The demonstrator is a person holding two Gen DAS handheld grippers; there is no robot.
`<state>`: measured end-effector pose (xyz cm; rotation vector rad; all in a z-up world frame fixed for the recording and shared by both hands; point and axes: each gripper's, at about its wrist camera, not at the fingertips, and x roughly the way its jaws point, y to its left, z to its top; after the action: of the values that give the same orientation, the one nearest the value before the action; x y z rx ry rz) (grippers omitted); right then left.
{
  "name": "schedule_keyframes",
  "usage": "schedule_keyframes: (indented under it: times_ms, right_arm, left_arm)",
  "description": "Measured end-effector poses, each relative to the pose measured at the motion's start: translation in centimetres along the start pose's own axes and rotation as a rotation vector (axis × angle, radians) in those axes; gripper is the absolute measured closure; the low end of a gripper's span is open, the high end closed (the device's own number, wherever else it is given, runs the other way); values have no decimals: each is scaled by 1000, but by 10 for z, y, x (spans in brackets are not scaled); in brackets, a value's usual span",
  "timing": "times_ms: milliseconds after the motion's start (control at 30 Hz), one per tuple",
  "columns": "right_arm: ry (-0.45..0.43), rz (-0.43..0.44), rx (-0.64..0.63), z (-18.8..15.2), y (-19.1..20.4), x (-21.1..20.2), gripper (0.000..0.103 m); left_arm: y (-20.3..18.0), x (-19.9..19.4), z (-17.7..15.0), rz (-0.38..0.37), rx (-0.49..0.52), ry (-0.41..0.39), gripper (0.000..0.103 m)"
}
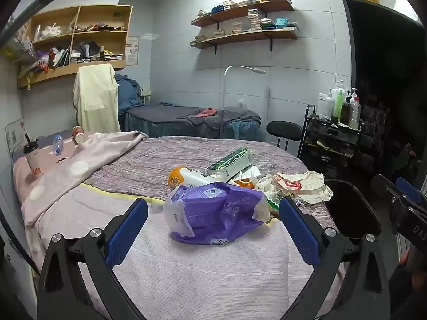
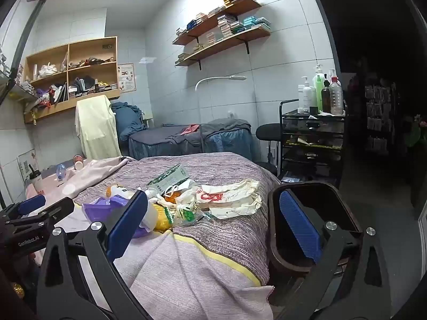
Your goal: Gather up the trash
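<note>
1. The trash is heaped on the foot end of the bed with the mauve woven cover [image 1: 218, 280], and the crumpled purple-and-white plastic bag [image 1: 216, 213] is the piece nearest the camera in the left wrist view.
2. Right behind the purple bag lies a white plastic bottle with an orange end [image 1: 186, 180], on its side and touching the bag's back edge.
3. Just beyond the purple bag, a green-and-white cardboard carton [image 1: 232, 161] tilts up on the rest of the heap.
4. To the right of the purple bag sits a crumpled cream paper bag with red print [image 1: 301, 184], with small green and clear wrappers [image 2: 188, 212] tucked between the two.
5. The left gripper [image 1: 213, 229] is level with the purple bag, blue pads spread wide on either side of it, nothing pinched, neither pad touching it.
6. The right gripper [image 2: 213, 221] is just as wide open and empty; its left pad covers part of the purple bag in its own view.
7. Right of the purple bag, past the bed's edge, there's a dark open-topped plastic bin [image 2: 315, 213], hard against the mattress side.
8. Far behind the purple bag, at the bed's head end, a dotted pink blanket [image 1: 88, 165] is bunched up, with a paper cup with a black straw [image 1: 33, 161], a small clear bottle [image 1: 57, 144] and a tipped cup [image 1: 78, 134] beside it.
</note>
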<state>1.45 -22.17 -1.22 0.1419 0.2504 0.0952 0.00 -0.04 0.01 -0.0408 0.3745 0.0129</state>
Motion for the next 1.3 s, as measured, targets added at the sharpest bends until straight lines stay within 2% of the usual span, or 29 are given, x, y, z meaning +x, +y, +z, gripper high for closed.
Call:
schedule_keyframes:
  times_ms: [33, 300, 1300]
  right_arm:
    - [-29, 6, 6, 0, 0, -2, 5]
    - [-5, 4, 3, -2, 1, 0, 5]
    - [-4, -2, -7, -3, -2, 3, 5]
  left_arm:
    - [0, 0, 0, 0, 4, -1, 6]
    - [0, -2, 0, 5, 21, -5, 6]
    - [-5, 4, -6, -2, 29, 6, 6]
